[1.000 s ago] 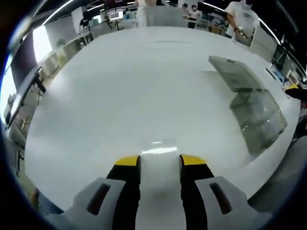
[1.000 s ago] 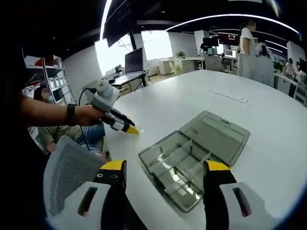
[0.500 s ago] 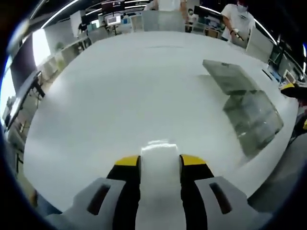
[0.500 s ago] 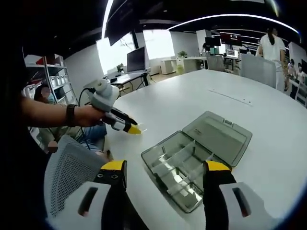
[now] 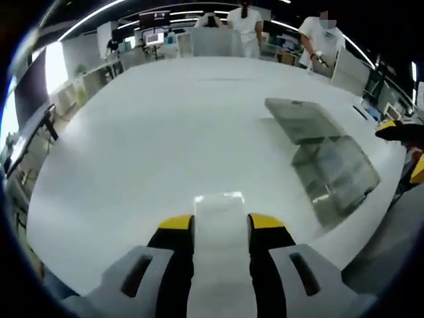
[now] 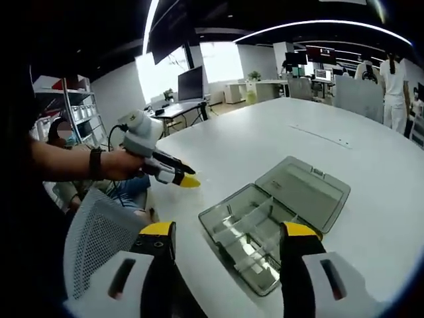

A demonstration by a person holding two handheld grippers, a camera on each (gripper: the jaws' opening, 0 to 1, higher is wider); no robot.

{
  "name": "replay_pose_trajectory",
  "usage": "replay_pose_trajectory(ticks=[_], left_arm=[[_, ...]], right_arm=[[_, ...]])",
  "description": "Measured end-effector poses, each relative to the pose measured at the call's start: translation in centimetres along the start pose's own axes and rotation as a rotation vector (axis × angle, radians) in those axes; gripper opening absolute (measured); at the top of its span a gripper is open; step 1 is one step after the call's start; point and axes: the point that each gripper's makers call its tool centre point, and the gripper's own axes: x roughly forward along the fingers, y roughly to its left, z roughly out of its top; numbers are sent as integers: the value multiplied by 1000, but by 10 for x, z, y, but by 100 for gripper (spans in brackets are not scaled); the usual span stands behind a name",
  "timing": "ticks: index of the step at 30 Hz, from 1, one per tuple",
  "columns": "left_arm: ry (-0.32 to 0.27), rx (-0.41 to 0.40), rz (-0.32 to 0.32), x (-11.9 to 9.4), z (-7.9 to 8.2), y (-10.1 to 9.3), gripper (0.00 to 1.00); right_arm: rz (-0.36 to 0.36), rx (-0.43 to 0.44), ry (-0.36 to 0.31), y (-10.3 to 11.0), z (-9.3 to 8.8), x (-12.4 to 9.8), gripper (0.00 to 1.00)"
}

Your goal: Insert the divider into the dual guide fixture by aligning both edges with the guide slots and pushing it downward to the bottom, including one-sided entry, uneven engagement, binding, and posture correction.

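A clear divider point(image 5: 218, 245) is clamped between the left tool point(image 5: 219, 228) jaws above a white bench point(image 5: 165, 132). The right tool point(image 6: 228, 235) hangs with jaws apart, empty, near an open compartment box point(image 6: 265, 225). A mesh chair point(image 6: 99, 245) stands left; people stand far off.

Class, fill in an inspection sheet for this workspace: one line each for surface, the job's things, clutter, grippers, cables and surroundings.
Surface: white table, bare around the box.
Job's things: clear compartment box lies open, its lid flat on the table; translucent divider held off to one side of it.
Clutter: nothing seen.
Grippers: left gripper shut on the divider; right gripper open, above the box.
Cables: black cable behind the left gripper.
Surroundings: mesh chair, office desks with monitors, people standing.
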Motion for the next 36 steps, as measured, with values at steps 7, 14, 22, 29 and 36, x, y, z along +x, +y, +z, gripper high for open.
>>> replay_pose_trajectory(ticks=[7,14,22,29,36], left_arm=[[-16,-7,-18,-4,4,-8,30],[-60,-34,-54,-10,18,-20,30],[-124,-12,-93,-21,38,-41,30],[-159,4,-126,-26,49,-53,30],[-181,31,-152,-35,53,-65,30]], right_arm=[[14,-3,10,2,-1,2,60],[8,-2,-5,0,5,1,58],[24,-6,5,5,8,1,58],[21,0,-6,3,12,-3,56],[23,-10,-2,3,16,-5,55]])
